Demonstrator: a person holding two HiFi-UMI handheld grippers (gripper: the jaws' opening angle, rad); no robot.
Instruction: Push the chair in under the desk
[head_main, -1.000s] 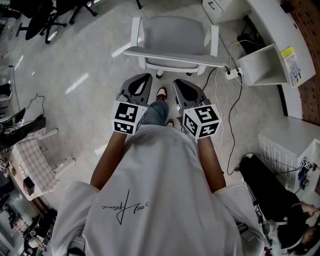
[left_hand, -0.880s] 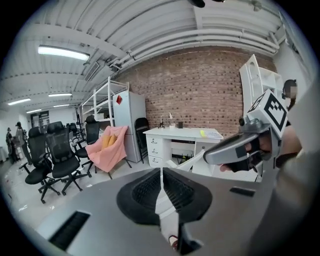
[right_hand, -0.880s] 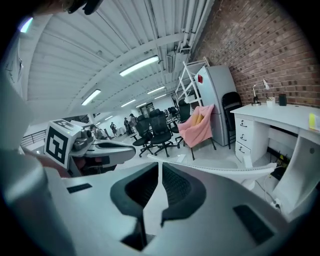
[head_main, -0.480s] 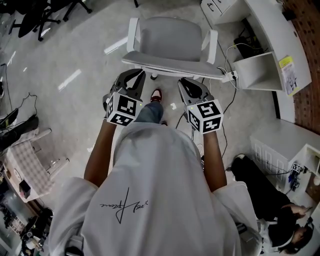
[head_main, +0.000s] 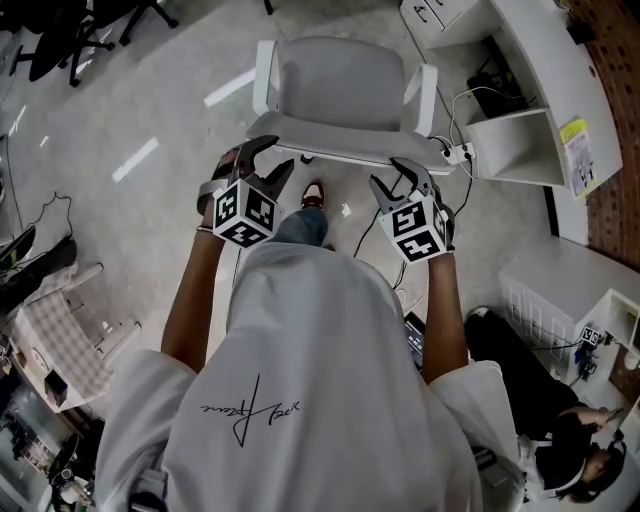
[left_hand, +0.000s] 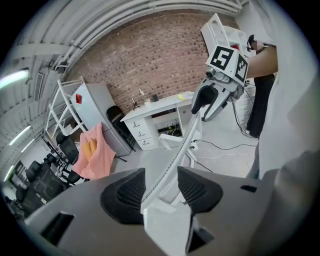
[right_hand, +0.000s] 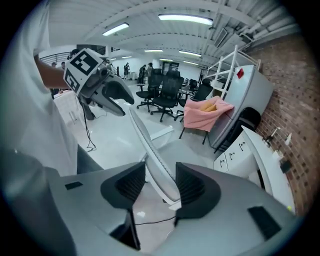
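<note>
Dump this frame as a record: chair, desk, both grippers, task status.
chair: white office chair, backrest toward the person
desk: white, upper right in head view
left gripper: open, fingers have just been opening, backrest top edge between them, not clamped
right gripper: open, fingers have just been opening, same edge between them
status: chair not yet under desk

Shirt (head_main: 300, 420): one line of cursive script across the back, not legible.
Desk (head_main: 540, 60): yellow label (head_main: 579, 135) with dark print, too small to read.
Cabinet (left_hand: 95, 112): red sticker (left_hand: 78, 98), wording unreadable.
</note>
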